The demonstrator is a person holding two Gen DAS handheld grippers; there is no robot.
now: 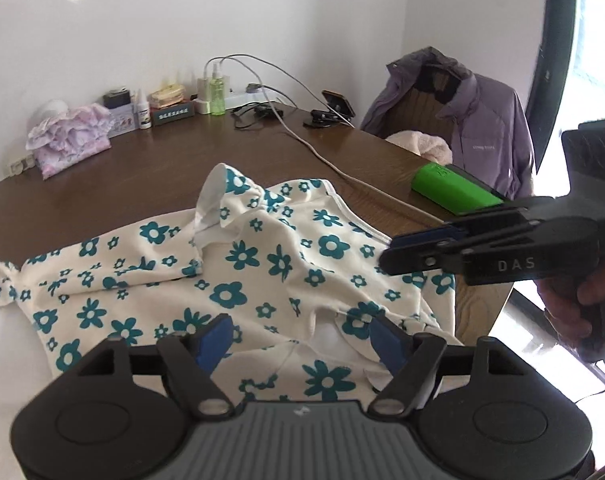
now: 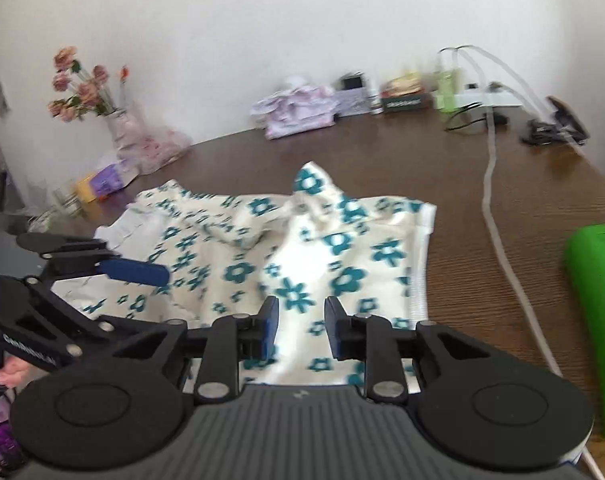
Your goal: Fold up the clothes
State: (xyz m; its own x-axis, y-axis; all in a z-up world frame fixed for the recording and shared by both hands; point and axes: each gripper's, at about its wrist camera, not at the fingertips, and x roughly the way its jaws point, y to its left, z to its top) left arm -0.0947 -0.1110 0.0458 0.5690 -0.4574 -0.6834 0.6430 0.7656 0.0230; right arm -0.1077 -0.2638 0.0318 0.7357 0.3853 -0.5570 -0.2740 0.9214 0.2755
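The left tool [image 1: 300, 340] hangs over the near edge of the floral garment [image 1: 238, 264] with its blue pads spread wide and nothing pinched between them. The right tool [image 2: 301, 326] hovers above the same cloth with a narrower gap between its pads; the fabric lies below that gap, and neither pad presses on it. In the left wrist view the right tool reaches in from the right edge, its tips at the garment's far right hem, with a hand [image 1: 574, 300] on its handle. The garment, cream with teal flowers, lies rumpled on the brown worktop [image 1: 122, 184], one fold standing up in a peak near its middle. A green block [image 1: 454, 190] lies to its right, beside a grey cable [image 2: 498, 236].
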